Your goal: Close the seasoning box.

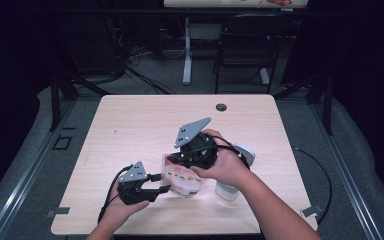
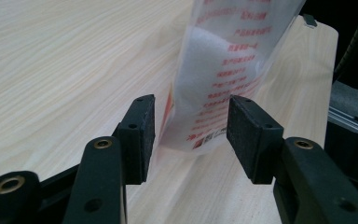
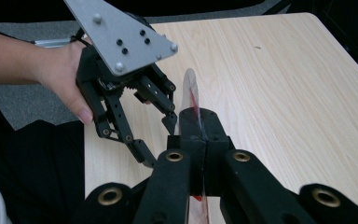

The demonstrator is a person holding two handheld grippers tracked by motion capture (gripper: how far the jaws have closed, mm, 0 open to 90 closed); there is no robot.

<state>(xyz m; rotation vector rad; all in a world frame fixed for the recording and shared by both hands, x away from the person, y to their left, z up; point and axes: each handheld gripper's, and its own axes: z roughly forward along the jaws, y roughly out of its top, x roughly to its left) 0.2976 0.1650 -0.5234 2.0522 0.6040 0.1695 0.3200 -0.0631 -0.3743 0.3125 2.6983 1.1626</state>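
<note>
A: Which step is this?

B: A handover or two-gripper hold, I'd judge. Nearest the person, the left gripper [image 1: 164, 189] has its jaws spread, standing either side of the lower corner of the plastic bag [image 2: 223, 70] without touching it.

A: And the bag itself?

B: It hangs edge-on just above the table [image 1: 130, 125], a white pad inside and red print on it. Beyond the left gripper, the right gripper [image 3: 196, 126] is pressed together on the bag's edge, holding it up.

A: Next move?

B: Probably pressing the left jaws together on that corner, squarely, since thin film slips. The white bottle [image 1: 232, 185] stands just right of the bag.
</note>
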